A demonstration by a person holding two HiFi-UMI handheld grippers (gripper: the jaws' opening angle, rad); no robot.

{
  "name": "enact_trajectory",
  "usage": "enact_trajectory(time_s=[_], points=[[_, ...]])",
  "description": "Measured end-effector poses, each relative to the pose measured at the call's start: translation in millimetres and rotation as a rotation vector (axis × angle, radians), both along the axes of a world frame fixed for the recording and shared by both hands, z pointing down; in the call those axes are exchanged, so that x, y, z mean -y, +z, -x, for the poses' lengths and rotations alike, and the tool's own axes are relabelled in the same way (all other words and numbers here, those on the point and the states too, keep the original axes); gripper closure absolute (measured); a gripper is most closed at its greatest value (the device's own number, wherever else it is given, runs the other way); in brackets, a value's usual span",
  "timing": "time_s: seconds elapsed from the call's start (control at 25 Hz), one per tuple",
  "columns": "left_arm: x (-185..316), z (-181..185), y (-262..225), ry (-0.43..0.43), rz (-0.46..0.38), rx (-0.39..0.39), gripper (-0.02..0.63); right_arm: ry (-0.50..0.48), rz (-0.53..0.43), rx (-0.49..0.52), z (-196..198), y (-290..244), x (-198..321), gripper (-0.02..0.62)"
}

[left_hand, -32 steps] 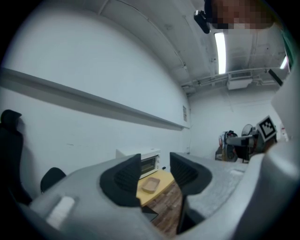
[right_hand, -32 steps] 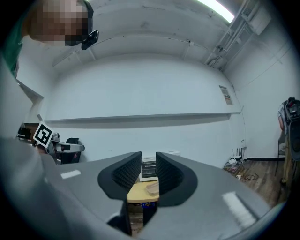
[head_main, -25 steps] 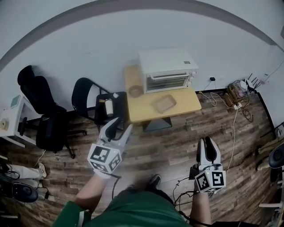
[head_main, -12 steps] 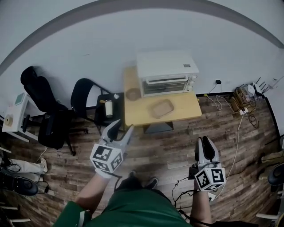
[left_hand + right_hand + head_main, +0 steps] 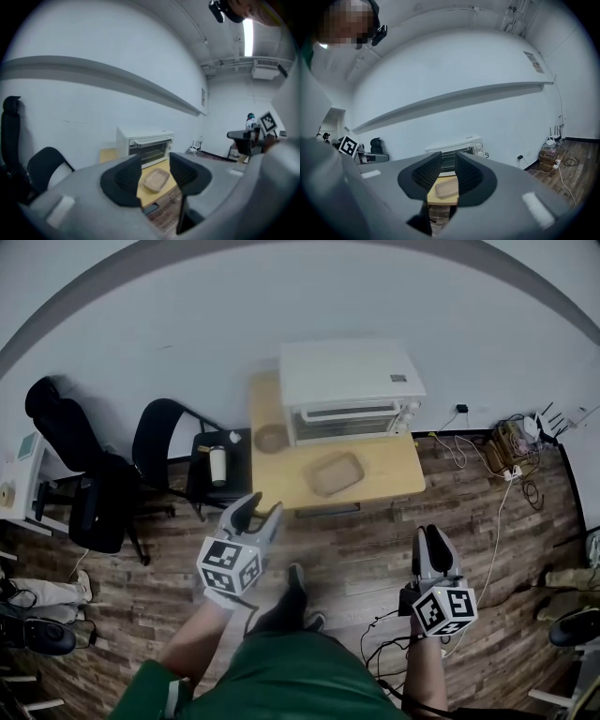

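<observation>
The left gripper (image 5: 256,513) is up in the air. Its jaws are wide apart with nothing between them. The right gripper (image 5: 427,540) is in the air too, with its jaws a little apart and empty. Both hang over the wood floor (image 5: 366,554), near the small table (image 5: 281,482). A flat tray (image 5: 336,472) lies on that table, just in front of the white oven (image 5: 349,390).

- In the right gripper view, one end of the tray (image 5: 446,188) is covered by a jaw of the right gripper (image 5: 447,161).
- The inside of the toaster oven (image 5: 349,390) cannot be made out.
- The round thing (image 5: 271,438) on the table (image 5: 394,479) is too small to be identified.
- The person's forearms (image 5: 190,651) are cut off by the head view's lower edge.
</observation>
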State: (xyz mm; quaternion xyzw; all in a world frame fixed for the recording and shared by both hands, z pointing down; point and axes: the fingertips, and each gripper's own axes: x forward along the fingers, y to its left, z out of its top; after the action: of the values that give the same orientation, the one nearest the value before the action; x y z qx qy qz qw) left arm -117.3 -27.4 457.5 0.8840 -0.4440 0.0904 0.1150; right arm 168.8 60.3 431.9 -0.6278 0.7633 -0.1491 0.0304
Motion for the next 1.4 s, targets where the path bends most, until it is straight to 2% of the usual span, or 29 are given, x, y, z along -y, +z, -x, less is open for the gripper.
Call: enact_trajectory(time_s=[0.24,0.52,0.8,1.08,1.24,1.4], points=[[66.1,5.0,44.6,0.006,0.106,-0.022,0.420,-0.021,0.056,-0.026,14.9,15.2,65.4,0.506],[104.4,2.2,89.5,0.053,0.236,-0.048,0.424,-0.003,0.128,-0.060,22.5,33.0,123.2,0.506],[126.1,-14.7,151.2,0.109,0.490,-0.183,0.444,0.000,0.164,-0.067,35.8,47.9,161.8,0.506],[135.8,-46.6,207.3,0.082,0.703,-0.253,0.468,-0.032,0.194,-0.037,23.7,73.3,186.5,0.506],[139.4,-60.3,231.9,0.026,0.811,-0.310,0.472,-0.056,0.216,-0.009,12.7,86.7,195.4,0.506],[149.2,-74.2,251.3,-0.023,0.859,-0.322,0.472,-0.080,0.225,-0.003,-2.7,94.7,205.0,0.506]])
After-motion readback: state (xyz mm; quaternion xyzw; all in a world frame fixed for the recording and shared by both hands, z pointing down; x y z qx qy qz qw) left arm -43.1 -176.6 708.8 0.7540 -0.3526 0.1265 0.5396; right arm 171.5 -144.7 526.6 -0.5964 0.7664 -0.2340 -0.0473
